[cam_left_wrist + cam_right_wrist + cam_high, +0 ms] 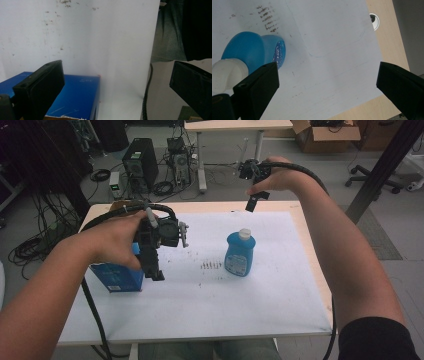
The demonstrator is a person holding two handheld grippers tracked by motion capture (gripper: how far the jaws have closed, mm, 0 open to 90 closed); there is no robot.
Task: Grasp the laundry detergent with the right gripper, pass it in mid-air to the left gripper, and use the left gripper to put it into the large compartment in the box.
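A blue bottle (240, 252) with a white cap stands upright right of the white sheet's middle. In the right gripper view the bottle (254, 47) is seen from above at the left, beside the left jaw. My right gripper (254, 200) hangs above the table's far edge, behind the bottle; its jaws (327, 85) are open with nothing between them. A blue box (117, 279) lies near the left edge. My left gripper (152, 267) points down just right of it and above it. In its own view the left gripper (115, 85) is open and empty, with the box (77, 97) low at the left.
A white sheet (200, 305) with dark smudges (210, 265) covers most of the wooden table (310, 250). A cable hole (374, 20) sits in the bare wood. Computer towers (141, 162), cables, another desk, a cardboard box (325, 135) and a black post (385, 165) lie beyond.
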